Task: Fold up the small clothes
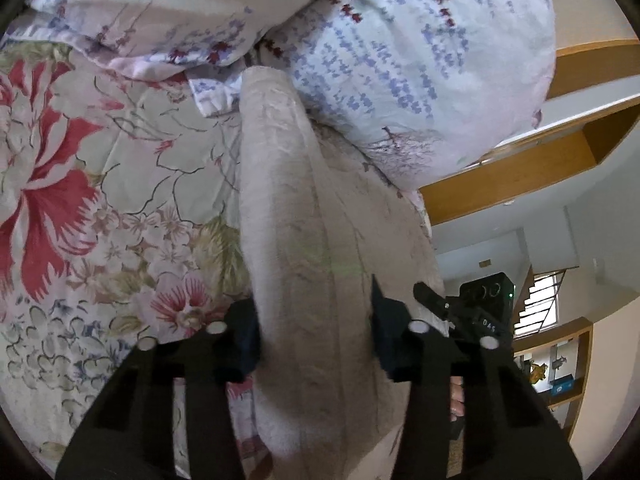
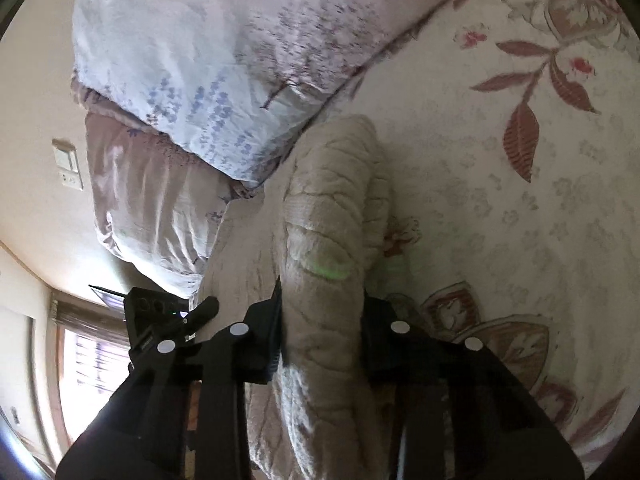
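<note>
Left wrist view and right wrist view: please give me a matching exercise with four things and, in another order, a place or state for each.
Things:
1. cloth
2. pillow
3. sheet
4. left claw

States:
a. floral, red flowers
b. beige, bunched into a ridge
c. shut on the cloth
d. pale blue print, behind the cloth

Pairs: 1-b, 2-d, 3-a, 4-c

The right claw grips it too.

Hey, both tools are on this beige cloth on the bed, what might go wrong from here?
1. The beige cloth is thick and bunched between each tool's fingers; the left tool and right tool might grip only some layers, letting the rest sag or slip.
2. The cloth's far end sits against the pillow, so pulling or folding could drag or snag there.
3. The two tools are close together; they may bump.
</note>
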Demonstrator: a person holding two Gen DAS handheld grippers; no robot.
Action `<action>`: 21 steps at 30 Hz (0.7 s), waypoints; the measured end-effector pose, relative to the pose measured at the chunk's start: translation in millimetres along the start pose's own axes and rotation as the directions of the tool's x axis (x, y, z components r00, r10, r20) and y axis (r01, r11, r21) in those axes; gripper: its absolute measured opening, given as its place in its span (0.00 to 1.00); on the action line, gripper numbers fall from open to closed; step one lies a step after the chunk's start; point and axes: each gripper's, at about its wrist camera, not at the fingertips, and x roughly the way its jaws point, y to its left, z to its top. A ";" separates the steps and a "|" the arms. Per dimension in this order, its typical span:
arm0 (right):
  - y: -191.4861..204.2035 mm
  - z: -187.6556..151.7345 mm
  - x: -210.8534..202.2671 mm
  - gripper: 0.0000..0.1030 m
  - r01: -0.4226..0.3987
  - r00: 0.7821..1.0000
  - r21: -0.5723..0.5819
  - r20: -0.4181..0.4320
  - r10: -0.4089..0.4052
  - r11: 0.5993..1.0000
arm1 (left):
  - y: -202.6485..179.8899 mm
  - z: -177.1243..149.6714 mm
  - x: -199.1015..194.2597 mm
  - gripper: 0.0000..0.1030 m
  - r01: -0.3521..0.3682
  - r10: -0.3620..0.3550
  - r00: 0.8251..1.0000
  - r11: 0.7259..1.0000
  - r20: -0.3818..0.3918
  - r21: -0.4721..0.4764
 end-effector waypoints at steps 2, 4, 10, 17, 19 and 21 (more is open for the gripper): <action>10.2 -4.0 -4.4 0.30 -0.014 1.000 -0.016 0.017 0.015 1.000 | -4.1 -1.6 -7.0 0.38 0.016 -0.016 1.000 1.000 0.001 0.016; 20.4 -8.8 -7.6 0.29 -0.027 0.999 -0.031 0.025 0.028 0.999 | -7.9 -4.8 -15.7 0.37 0.034 -0.034 0.999 0.999 -0.001 0.032; 54.2 -36.9 1.0 0.28 -0.052 0.999 -0.079 0.000 0.052 0.996 | -6.1 -15.7 -62.4 0.37 0.019 -0.020 1.000 0.997 0.017 0.077; 106.1 -62.4 43.2 0.28 -0.018 0.999 -0.236 0.023 0.024 0.972 | 22.9 -15.8 -124.4 0.39 -0.108 0.103 0.992 0.992 0.077 0.068; 110.3 -67.3 66.6 0.28 0.025 1.000 -0.253 0.003 -0.025 0.967 | 39.4 -14.1 -129.5 0.40 -0.158 0.155 0.985 0.987 0.079 0.042; 108.1 -71.0 89.2 0.31 0.131 0.991 -0.260 0.003 -0.135 0.957 | 62.2 -11.9 -124.2 0.45 -0.225 0.224 0.972 0.974 0.068 0.000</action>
